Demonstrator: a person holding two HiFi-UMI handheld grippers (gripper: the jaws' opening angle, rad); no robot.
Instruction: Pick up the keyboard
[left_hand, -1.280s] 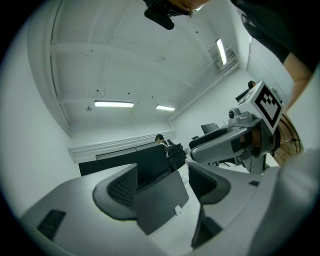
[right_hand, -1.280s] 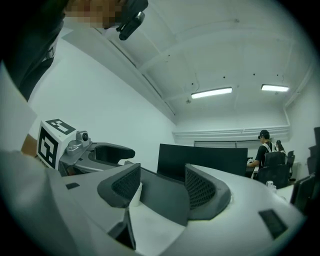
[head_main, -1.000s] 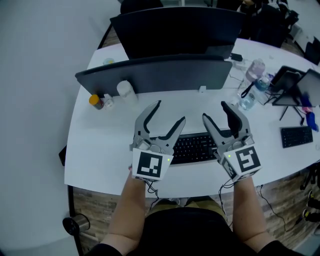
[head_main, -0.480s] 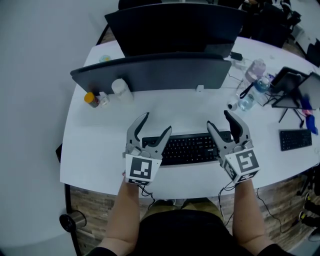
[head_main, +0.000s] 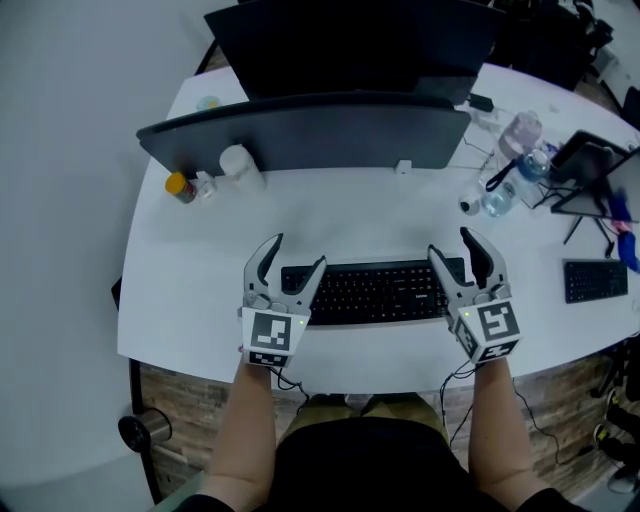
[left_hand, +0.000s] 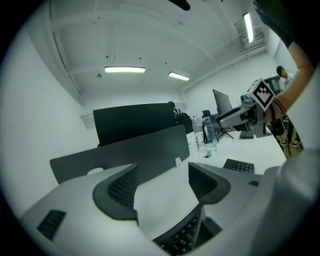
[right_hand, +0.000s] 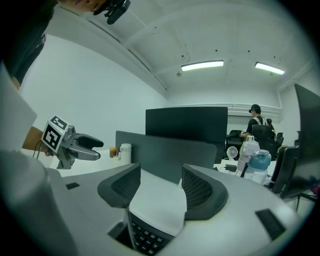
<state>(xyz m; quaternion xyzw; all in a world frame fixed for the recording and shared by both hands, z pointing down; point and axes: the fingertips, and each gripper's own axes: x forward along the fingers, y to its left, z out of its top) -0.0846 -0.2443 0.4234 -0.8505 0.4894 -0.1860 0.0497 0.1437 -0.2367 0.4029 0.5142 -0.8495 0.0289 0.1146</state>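
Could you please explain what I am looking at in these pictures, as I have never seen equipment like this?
A person holds a two-jawed hand tool in each hand: the left gripper and the right gripper. One picture comes from a camera on the person's head, looking down. The other two come from cameras riding on each gripper, looking along its jaws. On the white table lies a black keyboard, with bottles further back. Both pairs of jaws stand open at the keyboard's ends, and nothing is held yet.
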